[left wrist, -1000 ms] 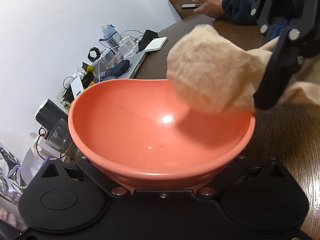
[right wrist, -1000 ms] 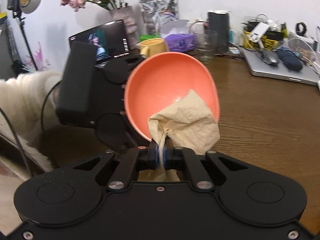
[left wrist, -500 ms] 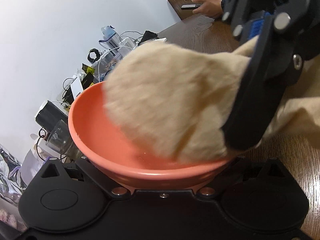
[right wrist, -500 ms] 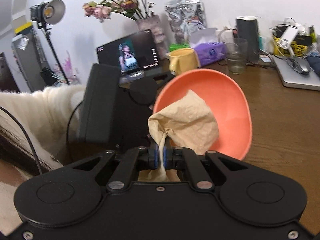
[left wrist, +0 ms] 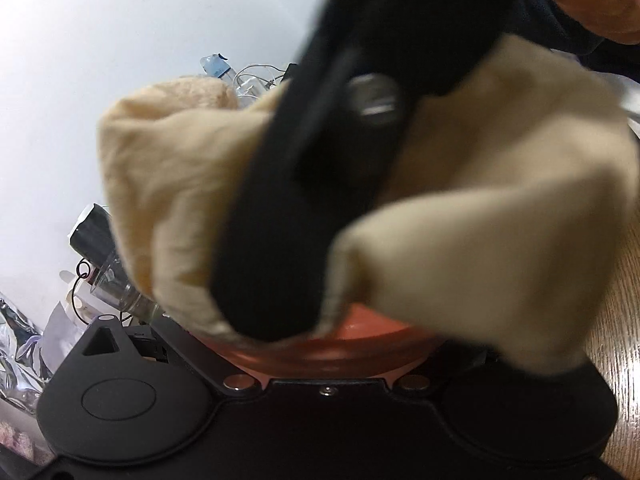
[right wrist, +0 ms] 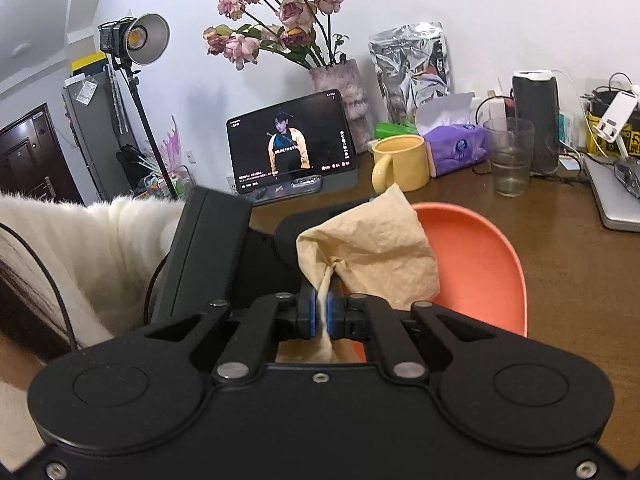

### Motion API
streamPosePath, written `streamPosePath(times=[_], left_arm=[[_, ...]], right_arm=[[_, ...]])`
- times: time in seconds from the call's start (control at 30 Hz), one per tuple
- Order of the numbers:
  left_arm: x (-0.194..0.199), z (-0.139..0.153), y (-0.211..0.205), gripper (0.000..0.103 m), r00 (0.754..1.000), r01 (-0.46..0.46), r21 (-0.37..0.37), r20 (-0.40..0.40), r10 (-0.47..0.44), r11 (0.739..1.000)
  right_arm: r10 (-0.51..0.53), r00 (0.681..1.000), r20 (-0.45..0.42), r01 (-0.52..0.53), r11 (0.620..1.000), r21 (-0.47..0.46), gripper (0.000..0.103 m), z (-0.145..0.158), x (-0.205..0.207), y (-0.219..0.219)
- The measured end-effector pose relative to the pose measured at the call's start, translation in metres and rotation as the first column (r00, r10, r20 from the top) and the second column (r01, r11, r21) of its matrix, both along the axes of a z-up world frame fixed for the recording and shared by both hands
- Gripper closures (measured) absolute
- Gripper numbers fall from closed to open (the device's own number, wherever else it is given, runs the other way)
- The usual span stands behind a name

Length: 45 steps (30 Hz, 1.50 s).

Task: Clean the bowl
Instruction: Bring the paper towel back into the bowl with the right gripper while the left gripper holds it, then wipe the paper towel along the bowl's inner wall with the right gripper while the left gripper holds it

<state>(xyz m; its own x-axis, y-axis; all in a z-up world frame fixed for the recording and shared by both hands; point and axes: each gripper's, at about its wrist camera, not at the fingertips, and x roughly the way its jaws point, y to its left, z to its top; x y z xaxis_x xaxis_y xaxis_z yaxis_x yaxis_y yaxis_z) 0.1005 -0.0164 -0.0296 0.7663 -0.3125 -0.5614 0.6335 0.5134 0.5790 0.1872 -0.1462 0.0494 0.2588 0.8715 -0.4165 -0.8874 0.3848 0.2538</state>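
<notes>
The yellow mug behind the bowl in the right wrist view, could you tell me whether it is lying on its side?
No, the yellow mug stands upright on the table, handle to the left.

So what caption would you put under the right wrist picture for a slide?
Right gripper, jaws shut on a tan cloth, wiping the orange bowl over a cluttered wooden table.

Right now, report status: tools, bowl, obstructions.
Right tool shut on beige cloth, cloth at the bowl's near rim. Left tool shut on orange bowl, holding it up. Left view mostly blocked by cloth; nothing else in the way.
</notes>
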Motion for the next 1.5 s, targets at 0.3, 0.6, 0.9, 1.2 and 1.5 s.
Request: streamPosePath(times=[0.3,0.6,0.9,1.2,1.5], left_arm=[[0.003,0.002,0.002,0.004,1.0,0.002,0.004,0.0,-0.002,1.0],[0.004,0.005,0.003,0.004,1.0,0.002,0.001,-0.003,-0.002,1.0],[0.0,0.009,0.001,0.004,1.0,0.002,-0.002,-0.004,-0.002,1.0],[-0.005,0.008,-0.004,0.005,1.0,0.002,-0.001,0.001,-0.002,1.0],[-0.005,0.009,-0.004,0.005,1.0,-0.002,-0.006,-0.002,0.002,1.0]], right_arm=[[-0.016,0.999,0.042,0.015,1.0,0.006,0.098,0.007,0.012,0.009],[-0.104,0.989,0.104,0.105,0.995,-0.004,0.098,0.013,0.019,0.011],[-0.231,0.96,0.159,0.238,0.971,-0.03,0.098,0.018,0.028,0.012],[-0.391,0.91,0.137,0.405,0.909,-0.102,0.098,0.009,0.044,-0.005],[-0.471,0.878,0.084,0.478,0.859,-0.184,0.097,-0.012,0.049,-0.029]])
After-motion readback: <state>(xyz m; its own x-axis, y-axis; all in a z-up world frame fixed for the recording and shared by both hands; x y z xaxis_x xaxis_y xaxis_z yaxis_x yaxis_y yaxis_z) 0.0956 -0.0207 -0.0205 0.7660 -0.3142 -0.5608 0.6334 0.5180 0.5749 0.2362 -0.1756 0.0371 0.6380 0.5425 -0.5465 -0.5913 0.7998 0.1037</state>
